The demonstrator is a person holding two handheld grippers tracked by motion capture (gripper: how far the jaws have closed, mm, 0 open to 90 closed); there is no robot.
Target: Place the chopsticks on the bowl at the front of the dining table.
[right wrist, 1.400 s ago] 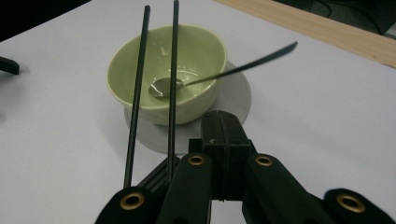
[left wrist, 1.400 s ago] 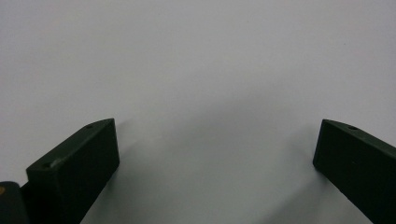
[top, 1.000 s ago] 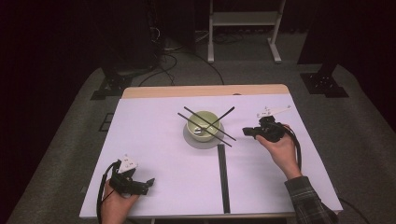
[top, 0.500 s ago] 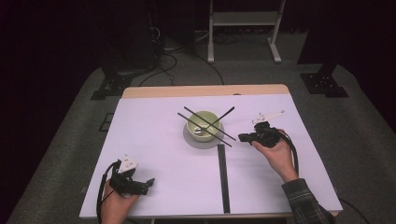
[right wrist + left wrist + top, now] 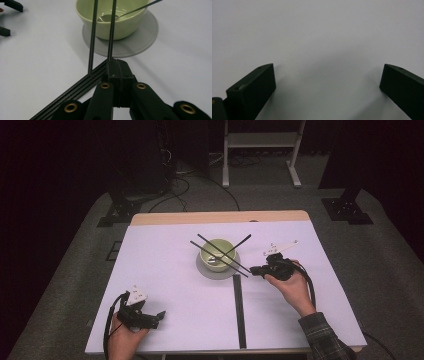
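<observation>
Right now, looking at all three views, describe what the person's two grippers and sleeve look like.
Both the left gripper and right gripper are black, each with two flat, blocky jaws. A small white plate sits on top of each, and a black cable loops back from each along the hand. Brass-coloured rivets mark the right gripper's linkage in its own view. The right forearm wears a dark plaid sleeve.

The bowl [image 5: 113, 17] rim is cropped at the top edge

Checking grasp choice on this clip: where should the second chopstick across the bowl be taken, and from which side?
Take the free chopstick at its near end, which overhangs the green bowl and plate, coming in low from the right tool's side. That end hangs clear above the table, beside the chopstick that the tool already pinches.
</observation>
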